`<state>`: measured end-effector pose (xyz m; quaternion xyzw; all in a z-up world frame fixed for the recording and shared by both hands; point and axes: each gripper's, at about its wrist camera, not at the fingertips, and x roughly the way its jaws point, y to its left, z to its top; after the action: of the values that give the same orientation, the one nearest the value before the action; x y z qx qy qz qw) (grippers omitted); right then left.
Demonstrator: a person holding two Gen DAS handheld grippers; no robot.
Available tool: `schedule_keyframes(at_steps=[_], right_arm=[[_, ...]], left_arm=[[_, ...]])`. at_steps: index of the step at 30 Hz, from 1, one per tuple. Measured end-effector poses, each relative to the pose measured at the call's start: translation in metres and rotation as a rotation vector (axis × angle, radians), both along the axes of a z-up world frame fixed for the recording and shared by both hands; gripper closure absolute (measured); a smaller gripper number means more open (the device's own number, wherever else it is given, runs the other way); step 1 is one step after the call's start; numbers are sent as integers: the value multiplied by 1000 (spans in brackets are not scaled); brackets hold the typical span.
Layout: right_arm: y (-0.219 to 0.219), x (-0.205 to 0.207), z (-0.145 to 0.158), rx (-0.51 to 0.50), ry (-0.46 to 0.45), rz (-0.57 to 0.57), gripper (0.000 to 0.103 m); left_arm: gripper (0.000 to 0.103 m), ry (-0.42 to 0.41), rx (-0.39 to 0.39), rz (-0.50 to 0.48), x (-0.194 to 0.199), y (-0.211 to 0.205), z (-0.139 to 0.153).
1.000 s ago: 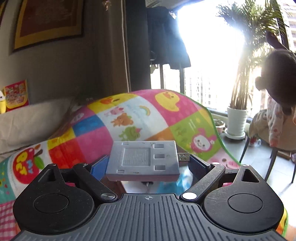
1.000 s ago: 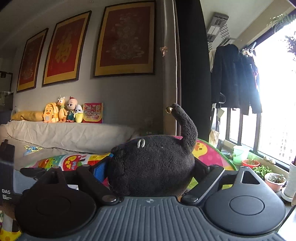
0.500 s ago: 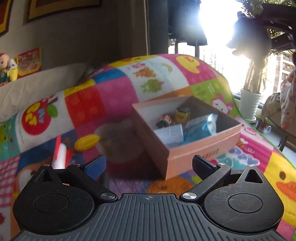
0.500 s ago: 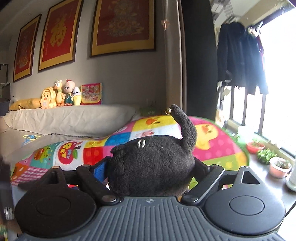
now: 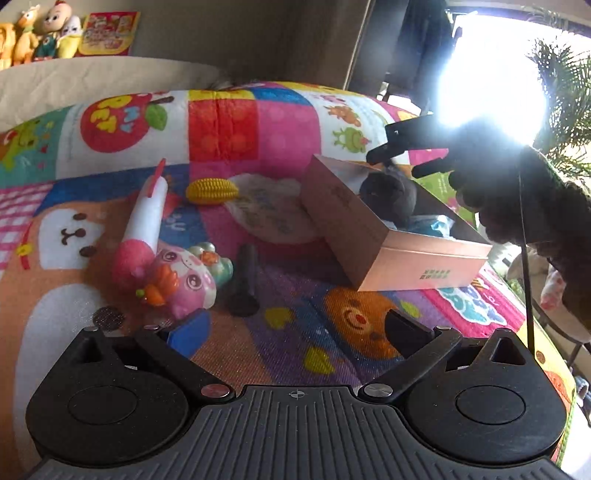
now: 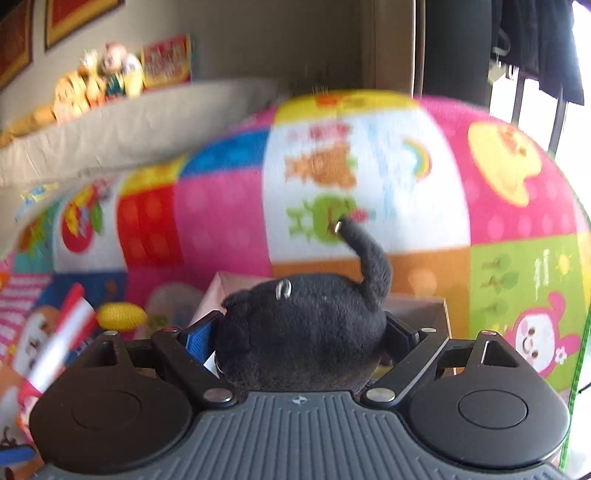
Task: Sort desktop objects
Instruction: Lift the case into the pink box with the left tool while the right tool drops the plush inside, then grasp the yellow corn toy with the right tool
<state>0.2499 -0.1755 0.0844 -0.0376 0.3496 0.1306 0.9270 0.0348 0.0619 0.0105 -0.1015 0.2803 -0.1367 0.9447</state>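
Note:
My left gripper (image 5: 297,328) is open and empty, low over the colourful play mat (image 5: 221,125). Ahead of it lie a pink pig toy (image 5: 181,284), a white-and-pink tube toy (image 5: 142,221), a yellow corn toy (image 5: 212,190) and a black stick-shaped thing (image 5: 245,280). To the right stands an open pink box (image 5: 369,229). My right gripper (image 6: 301,336) is shut on a black plush toy (image 6: 303,332). The left wrist view shows that plush toy (image 5: 388,192) hanging over the box's inside. In the right wrist view the box (image 6: 417,306) is mostly hidden behind it.
A blue packet (image 5: 432,225) lies inside the box. Stuffed toys (image 5: 44,29) line a ledge behind a grey cushion (image 5: 92,81). A bright window and a potted palm (image 5: 565,92) are on the right, where the mat's edge drops off.
The grey device that my left gripper held is gone from its fingers, which stand wider; the gripper swung down toward the loose toys. My right gripper carried the plush toy down over the box.

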Motion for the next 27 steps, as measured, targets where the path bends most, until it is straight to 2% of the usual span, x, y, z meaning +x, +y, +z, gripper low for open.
schedule_keyframes(at_steps=[3, 7, 8, 9, 11, 12, 16, 21, 22, 25, 27], right_arm=[[-18, -12, 15, 89, -74, -14, 4], [-26, -8, 36, 133, -154, -53, 5], [-22, -4, 36, 112, -152, -54, 14], [-19, 0, 32, 98, -132, -43, 30], [-10, 11, 17, 100, -43, -13, 51], [-8, 15, 8, 104, -6, -15, 53], [-11, 36, -25, 65, 86, -109, 51], [-36, 46, -18, 176, 215, -158, 48], [-42, 43, -12, 199, 209, -172, 48], [-57, 19, 16, 272, 85, -169, 45], [-60, 3, 34, 304, 16, -151, 33]], left_arm=[[0, -5, 0, -7, -1, -2, 0], [0, -11, 2, -22, -3, -4, -1], [0, -10, -1, -21, -3, -4, -1], [0, -7, -4, -20, -2, -3, -1], [0, -3, -7, -16, -2, -2, -1], [0, -4, -7, -16, -2, -2, -2], [0, -1, -10, -16, -2, -2, -2], [0, 15, -30, -15, 0, 1, -2], [0, 16, -33, -13, 1, 2, -3], [0, 16, -31, -12, 1, 1, -3], [0, 15, -25, -10, 1, 1, -3]])
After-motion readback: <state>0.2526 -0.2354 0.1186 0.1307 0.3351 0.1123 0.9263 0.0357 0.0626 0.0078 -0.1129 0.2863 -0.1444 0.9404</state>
